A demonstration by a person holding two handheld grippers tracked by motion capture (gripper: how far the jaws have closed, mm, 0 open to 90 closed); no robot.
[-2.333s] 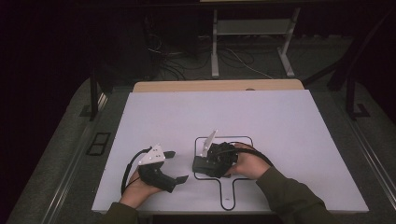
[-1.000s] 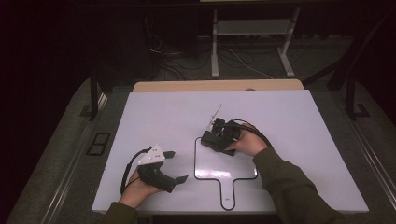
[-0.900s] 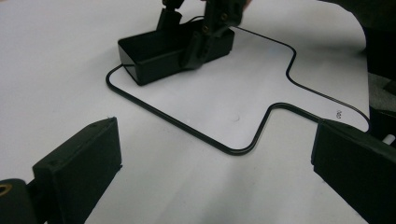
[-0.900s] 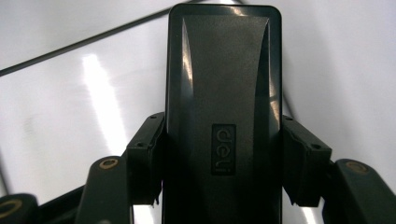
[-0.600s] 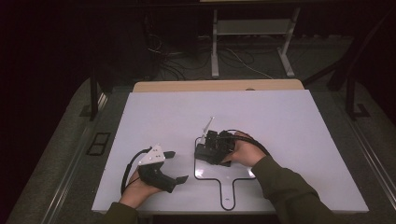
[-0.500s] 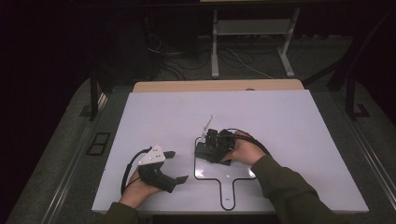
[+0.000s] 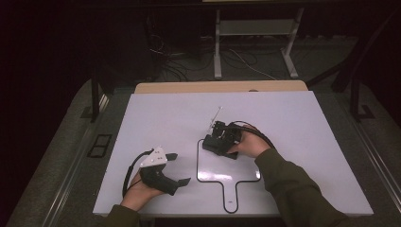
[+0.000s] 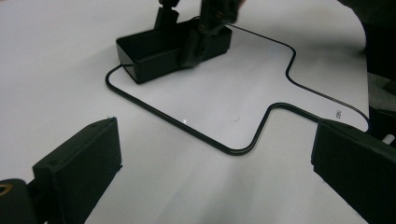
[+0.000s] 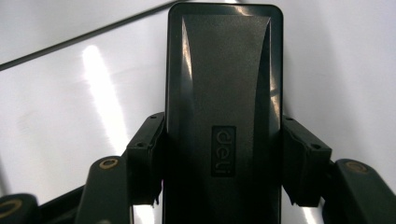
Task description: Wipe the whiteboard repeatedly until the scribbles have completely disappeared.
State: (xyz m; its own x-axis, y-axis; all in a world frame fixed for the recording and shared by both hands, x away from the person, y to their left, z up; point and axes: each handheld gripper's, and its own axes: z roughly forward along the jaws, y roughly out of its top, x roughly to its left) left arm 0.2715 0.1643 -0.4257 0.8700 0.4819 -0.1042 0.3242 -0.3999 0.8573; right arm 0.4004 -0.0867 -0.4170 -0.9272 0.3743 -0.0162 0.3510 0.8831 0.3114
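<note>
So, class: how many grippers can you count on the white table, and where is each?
2. The left gripper rests open near the front edge; the right gripper clamps a black case at the drawn outline's corner.

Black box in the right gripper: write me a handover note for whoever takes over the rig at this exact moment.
Right gripper: shut on the black box, jaws pressing its two long sides. The box carries a "deli" mark.
Left gripper: open, holding nothing, near the table's front left, jaws pointing toward the outline.
Box position: at the upper left corner of the black paddle-shaped outline drawn on the white table. Whether it rests on the surface or is just above it, I cannot tell.
Done: box gripped and brought to the outline.
Left, probably: settle the box inside the outline, open the right jaws, back away.
</note>
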